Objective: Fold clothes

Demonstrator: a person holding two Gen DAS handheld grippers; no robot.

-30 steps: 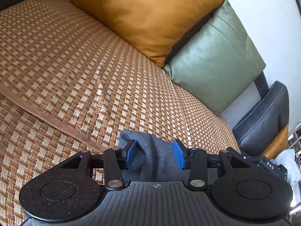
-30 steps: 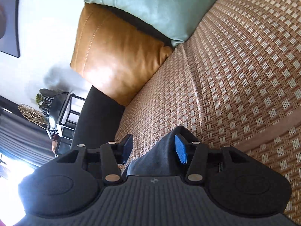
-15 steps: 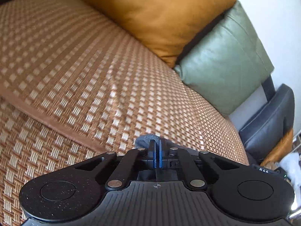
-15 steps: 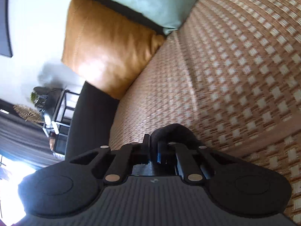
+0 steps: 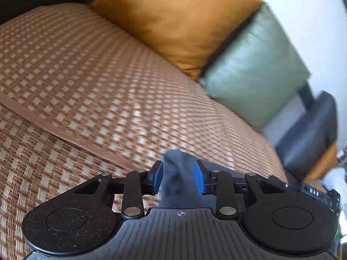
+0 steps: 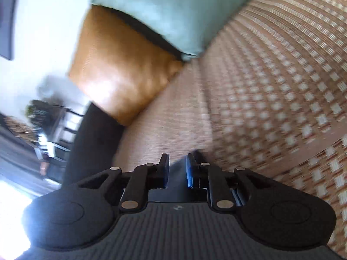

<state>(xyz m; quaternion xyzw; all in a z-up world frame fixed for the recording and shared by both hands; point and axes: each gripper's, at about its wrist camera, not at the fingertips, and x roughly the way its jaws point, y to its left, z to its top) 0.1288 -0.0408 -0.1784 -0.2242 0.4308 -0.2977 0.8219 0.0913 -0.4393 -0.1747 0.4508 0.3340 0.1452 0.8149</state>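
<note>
A dark grey garment [image 5: 173,158] lies on the sofa's woven mat [image 5: 86,75], and only a bunched fold of it shows in each view. In the left wrist view that fold rises between the blue pads of my left gripper [image 5: 179,174]. The jaws there are opening and stand well apart, and the cloth is loose between them. In the right wrist view my right gripper [image 6: 177,162] is opening too, with only a narrow gap. The garment [image 6: 177,173] fills that gap. Both pictures are blurred by motion.
An orange cushion [image 5: 177,21] and a green cushion [image 5: 253,71] lean against the sofa back. A dark armrest [image 5: 310,130] ends the seat. In the right wrist view the mat [image 6: 271,86] runs right, and a dark side table with a plant [image 6: 49,117] stands beyond the other armrest [image 6: 91,147].
A second ago both grippers stood open around the grey fold. Half a second ago both were shut on it. Now both have parted again, the left wider, and both views have shifted.
</note>
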